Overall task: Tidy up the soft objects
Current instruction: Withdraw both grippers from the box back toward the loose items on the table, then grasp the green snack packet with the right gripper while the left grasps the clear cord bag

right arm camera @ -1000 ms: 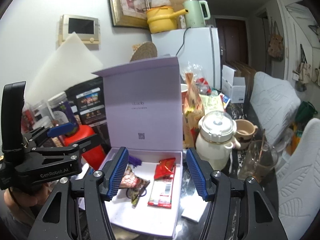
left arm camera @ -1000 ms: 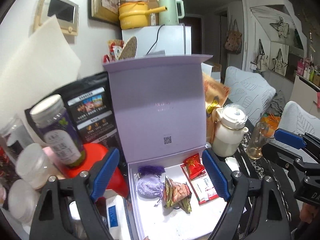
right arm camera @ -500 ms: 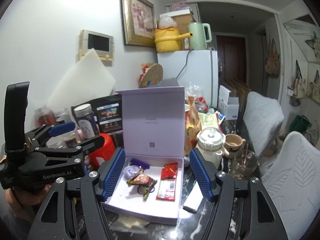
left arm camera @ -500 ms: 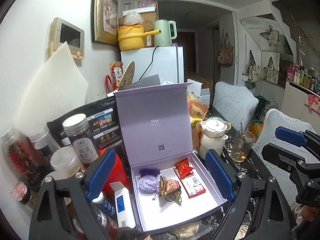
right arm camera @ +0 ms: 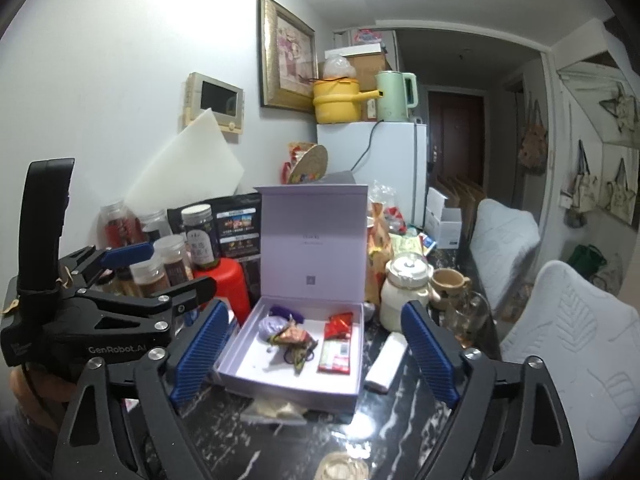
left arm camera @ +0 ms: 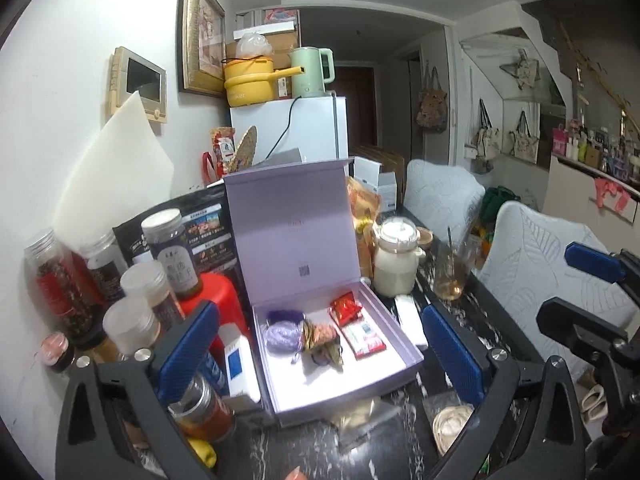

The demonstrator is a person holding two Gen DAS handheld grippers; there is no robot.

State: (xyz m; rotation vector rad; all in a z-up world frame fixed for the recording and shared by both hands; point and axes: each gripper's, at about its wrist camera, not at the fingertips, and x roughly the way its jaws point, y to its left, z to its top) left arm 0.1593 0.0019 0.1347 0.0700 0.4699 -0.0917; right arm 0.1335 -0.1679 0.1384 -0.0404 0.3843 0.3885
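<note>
An open lilac gift box stands on the dark marble table with its lid upright. Inside lie a purple drawstring pouch, a patterned cloth sachet, and red snack packets. My left gripper is open and empty, well back from the box; it also shows in the right wrist view. My right gripper is open and empty, in front of the box.
Jars and bottles and a red container crowd the left of the box. A white teapot, a glass and a white pack sit to its right. A crumpled plastic bag lies at the box's front. White chairs stand right.
Both grippers have pulled back and up from the box, which looks smaller and farther now. Both stay open and empty. The box contents have not moved.
</note>
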